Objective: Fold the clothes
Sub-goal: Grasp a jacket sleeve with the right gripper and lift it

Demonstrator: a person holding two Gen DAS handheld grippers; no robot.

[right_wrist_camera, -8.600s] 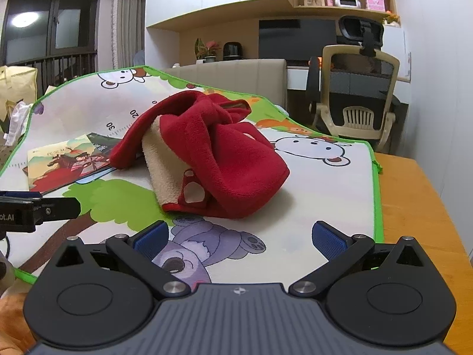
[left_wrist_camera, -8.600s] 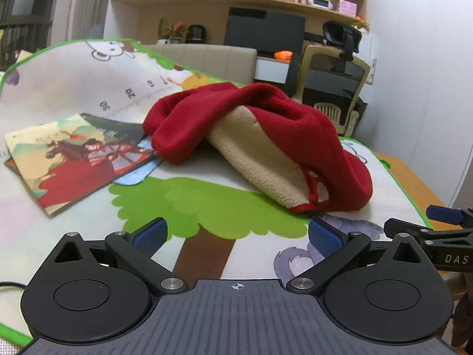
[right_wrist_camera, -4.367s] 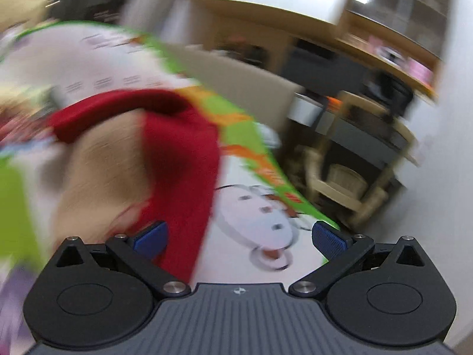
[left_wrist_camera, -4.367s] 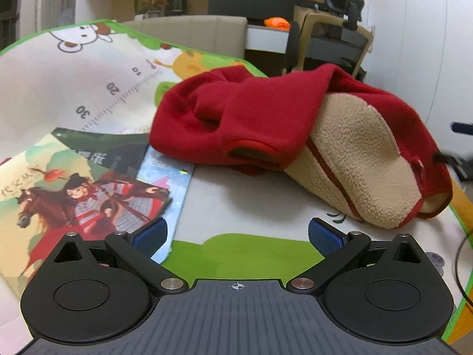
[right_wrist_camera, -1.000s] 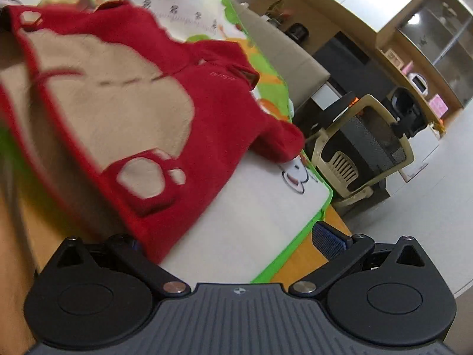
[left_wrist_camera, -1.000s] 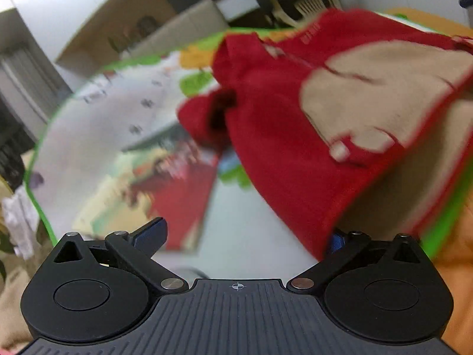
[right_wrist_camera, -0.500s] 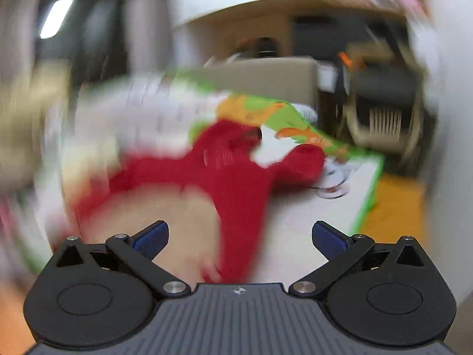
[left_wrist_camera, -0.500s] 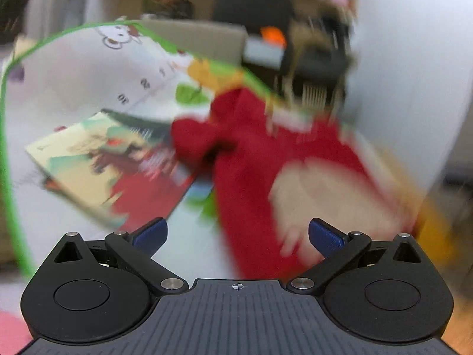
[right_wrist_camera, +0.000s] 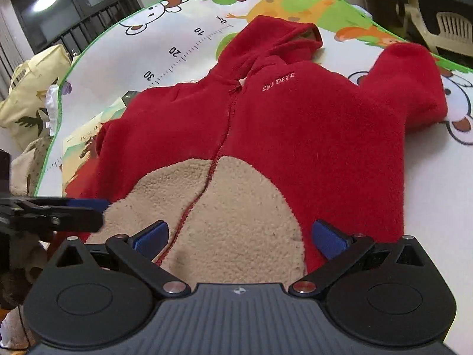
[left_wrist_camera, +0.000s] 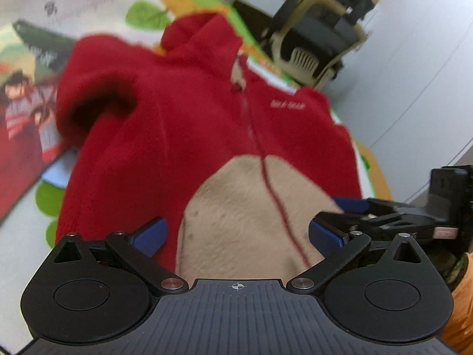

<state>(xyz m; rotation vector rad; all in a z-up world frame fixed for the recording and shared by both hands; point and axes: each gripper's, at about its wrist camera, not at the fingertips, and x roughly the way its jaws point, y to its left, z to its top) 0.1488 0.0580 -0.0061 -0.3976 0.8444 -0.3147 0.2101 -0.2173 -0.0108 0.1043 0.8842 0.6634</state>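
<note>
Red hoodie (right_wrist_camera: 295, 124) sleeve (right_wrist_camera: 411, 85): right view only.

Cartoon play mat (right_wrist_camera: 428, 177) with ruler print and green border covers the counter; picture book (left_wrist_camera: 20, 124) lies on it at left (partly hidden); beige office chair (left_wrist_camera: 313, 44) behind; yellow bag (right_wrist_camera: 29, 94) at the mat's left edge.

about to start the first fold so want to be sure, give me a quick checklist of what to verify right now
1. Red hooded fleece spread front up on the play mat: ok.
2. Left gripper open, holding nothing: ok.
3. Right gripper open, holding nothing: ok.
4. One sleeve laid out flat: ok.
5. Other sleeve flat: not ok, bunched.
6. Picture book clear of garment: not ok, partly under it.
</note>
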